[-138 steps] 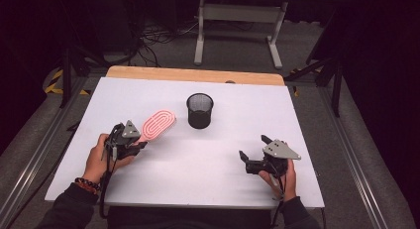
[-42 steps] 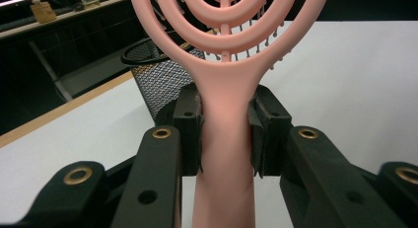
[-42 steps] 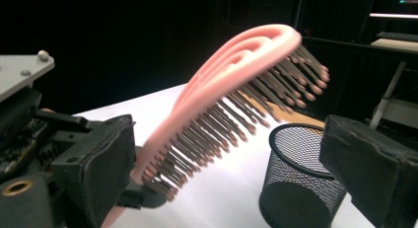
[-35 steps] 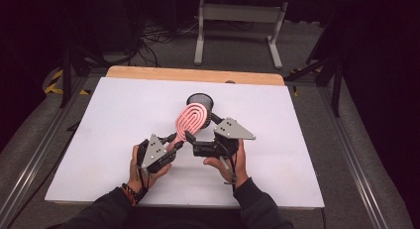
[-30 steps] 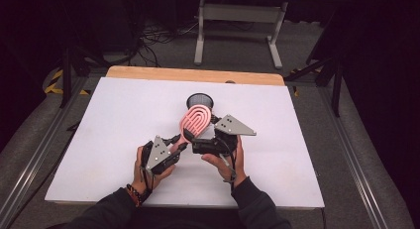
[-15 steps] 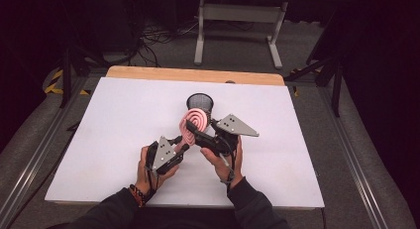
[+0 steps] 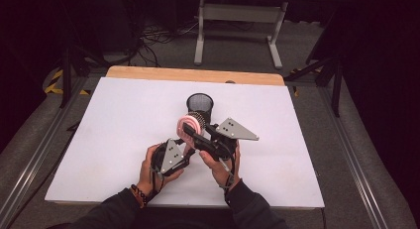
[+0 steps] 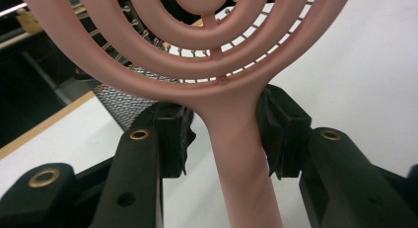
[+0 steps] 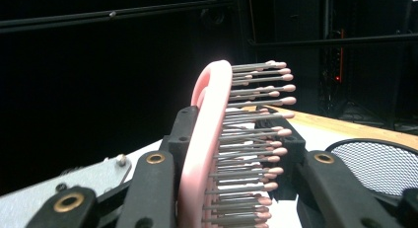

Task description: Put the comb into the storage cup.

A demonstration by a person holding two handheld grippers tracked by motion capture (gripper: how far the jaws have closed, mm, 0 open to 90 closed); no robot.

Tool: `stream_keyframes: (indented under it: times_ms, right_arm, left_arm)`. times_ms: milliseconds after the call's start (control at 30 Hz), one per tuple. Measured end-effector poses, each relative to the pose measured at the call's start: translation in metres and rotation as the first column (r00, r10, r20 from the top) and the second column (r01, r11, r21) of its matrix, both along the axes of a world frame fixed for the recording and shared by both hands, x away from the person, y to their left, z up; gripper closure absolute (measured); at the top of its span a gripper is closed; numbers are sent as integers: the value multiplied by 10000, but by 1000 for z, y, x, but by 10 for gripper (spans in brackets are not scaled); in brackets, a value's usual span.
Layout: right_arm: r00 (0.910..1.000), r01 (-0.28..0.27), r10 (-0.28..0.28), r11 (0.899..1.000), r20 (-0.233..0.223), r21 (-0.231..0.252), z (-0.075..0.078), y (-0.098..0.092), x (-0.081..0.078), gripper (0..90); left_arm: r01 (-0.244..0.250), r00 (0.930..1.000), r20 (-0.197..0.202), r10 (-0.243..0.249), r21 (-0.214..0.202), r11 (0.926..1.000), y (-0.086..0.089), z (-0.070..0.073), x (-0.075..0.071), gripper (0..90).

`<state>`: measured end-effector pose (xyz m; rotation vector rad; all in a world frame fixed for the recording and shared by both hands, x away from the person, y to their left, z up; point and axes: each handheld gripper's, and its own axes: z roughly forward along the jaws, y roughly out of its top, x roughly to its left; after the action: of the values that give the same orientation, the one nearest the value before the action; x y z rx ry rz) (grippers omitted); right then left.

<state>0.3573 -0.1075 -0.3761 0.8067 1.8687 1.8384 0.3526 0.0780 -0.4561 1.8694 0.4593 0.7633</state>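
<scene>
I can't see the pink hairbrush's (image 8: 217,55) top, cut off. The mesh cup (image 9: 374,164) runs off the edge too.

No readable text, labels, brand marks, numbers or signs anywhere I can see. Nothing printed on the brush, the mesh cup, the table or my grippers.
</scene>
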Motion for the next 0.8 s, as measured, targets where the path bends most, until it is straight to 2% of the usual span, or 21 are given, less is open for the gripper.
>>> stream_keyframes:
  times_ms: [33,67,100,167,200,267,333,400,467,533,600,700,800]
  right_arm:
    - [10000,0,0,10000,0,0,0,0,0,628]
    - [9999,-21,22,9999,130,-127,0,-1,-1,629]
    - [9987,73,-49,9989,513,-469,-1,-2,-2,631]
    - [9981,73,-40,9985,616,-539,-1,-3,-2,632]
    - [9980,-19,55,9984,632,-561,-1,-6,-1,632]
    - [9973,53,-8,9981,728,-619,0,-8,-1,632]
    - [9971,86,-35,9977,758,-672,0,-10,-1,632]
    - [9967,103,-46,9974,812,-708,1,-13,-1,633]
    - [9948,170,-82,9962,1011,-857,1,-16,-1,632]
    - [9950,175,-86,9959,1000,-884,1,-17,0,633]
    - [9946,230,-137,9957,1032,-898,1,-21,1,632]
    - [9943,321,-229,9957,1041,-869,3,-25,2,632]
    - [9936,424,-332,9956,1083,-836,4,-29,2,633]
  left_arm:
    - [0,10000,0,0,0,10000,0,0,0,519]
    - [118,9999,-102,-118,-24,9999,0,0,1,519]
    - [218,9996,-177,-218,-16,9998,1,1,2,422]
    - [173,9995,-242,-177,-187,9997,2,1,2,387]
    - [337,9988,-356,-345,-228,9992,4,2,3,327]
    - [490,9977,-454,-502,-273,9984,5,3,3,285]
    - [787,9947,-629,-815,-467,9958,8,4,4,268]
    - [803,9949,-583,-825,-397,9960,10,6,4,236]
    - [997,9915,-817,-1017,-274,9946,11,7,6,186]
    - [1019,9918,-757,-1026,-132,9947,16,9,7,179]
    - [1182,9881,-956,-1207,-316,9925,21,11,10,157]
    - [1418,9848,-946,-1454,-436,9889,31,15,12,134]
    - [1535,9850,-774,-1543,-159,9880,39,18,13,119]
